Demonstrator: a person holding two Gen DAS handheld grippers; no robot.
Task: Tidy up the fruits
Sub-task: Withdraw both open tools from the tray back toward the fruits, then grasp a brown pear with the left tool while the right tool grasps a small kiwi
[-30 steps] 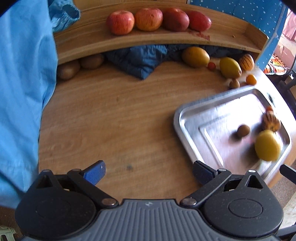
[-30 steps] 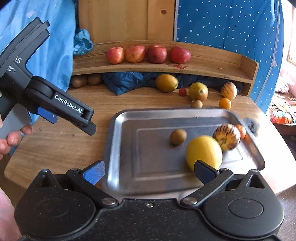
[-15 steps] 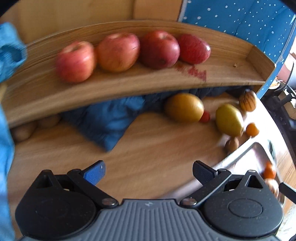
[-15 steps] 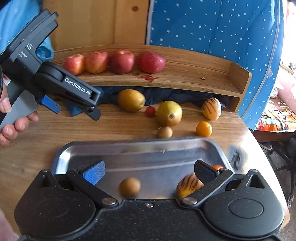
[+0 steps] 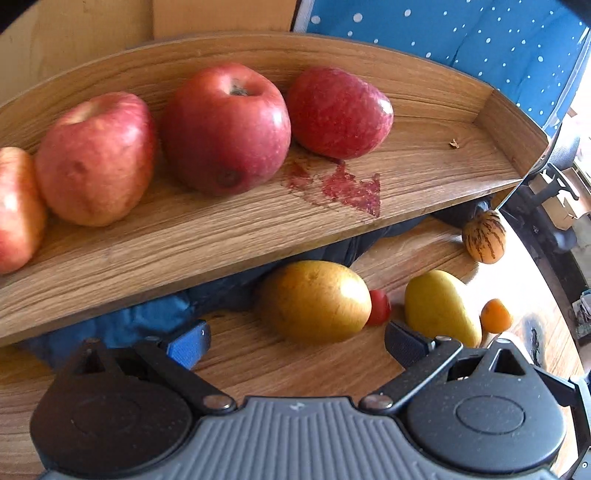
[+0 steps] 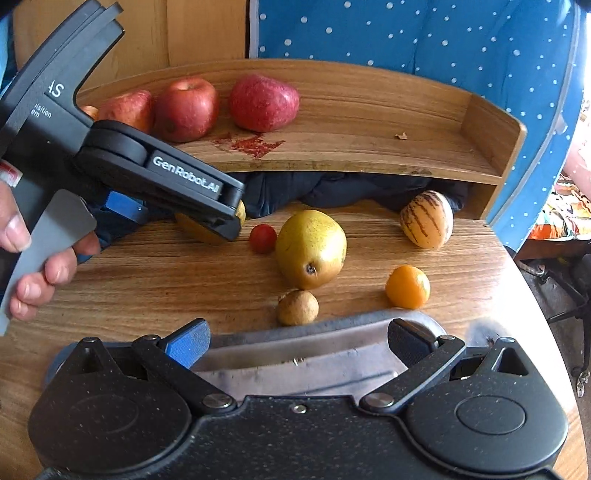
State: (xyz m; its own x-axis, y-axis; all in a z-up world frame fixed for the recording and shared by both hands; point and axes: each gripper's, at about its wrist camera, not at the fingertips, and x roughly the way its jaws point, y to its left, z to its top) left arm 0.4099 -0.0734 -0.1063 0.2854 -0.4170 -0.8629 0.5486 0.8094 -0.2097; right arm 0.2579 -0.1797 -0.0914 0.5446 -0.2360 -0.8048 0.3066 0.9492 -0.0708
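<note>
Four apples (image 5: 225,129) line wooden shelf (image 5: 424,177).

A: Background?
B: Wood-grain surface (image 6: 184,280), rounded edge. A curved wooden shelf (image 6: 369,122) with a raised back and end wall sits at its rear. Pale wood panelling (image 6: 207,33) behind on the left.
A: And right?
B: Blue white-dotted fabric (image 6: 406,44). Bright daylight from the far right. Dark chair base (image 6: 569,295) on the floor beyond the edge.
</note>
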